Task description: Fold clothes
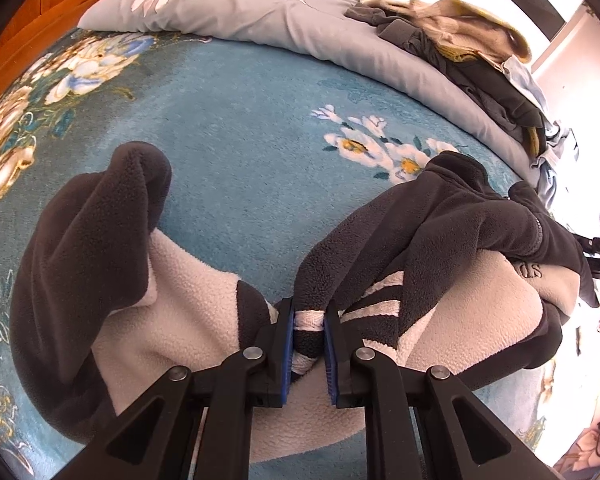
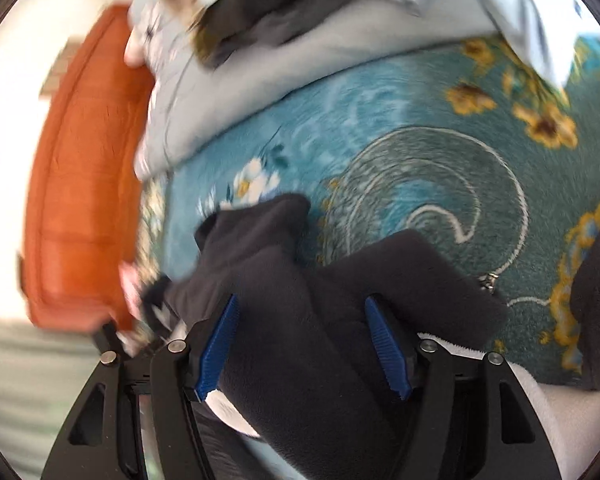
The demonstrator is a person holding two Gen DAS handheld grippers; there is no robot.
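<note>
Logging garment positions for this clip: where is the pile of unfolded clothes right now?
In the left wrist view the pile of clothes sits upper right, on the grey duvet at the far edge of the blue floral blanket, beyond the fleece jacket.

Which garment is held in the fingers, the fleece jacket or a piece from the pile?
The dark grey and cream fleece jacket: the left gripper clamps its striped cuff. The clothes pile lies untouched on the quilt.

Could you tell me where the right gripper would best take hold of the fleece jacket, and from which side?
Probably the dark collar fold of the fleece jacket, which already lies between the open jaws of the right gripper. Come straight forward from the near side: the fold bunches into a thick ridge there. The left gripper already pinches the striped edge.
</note>
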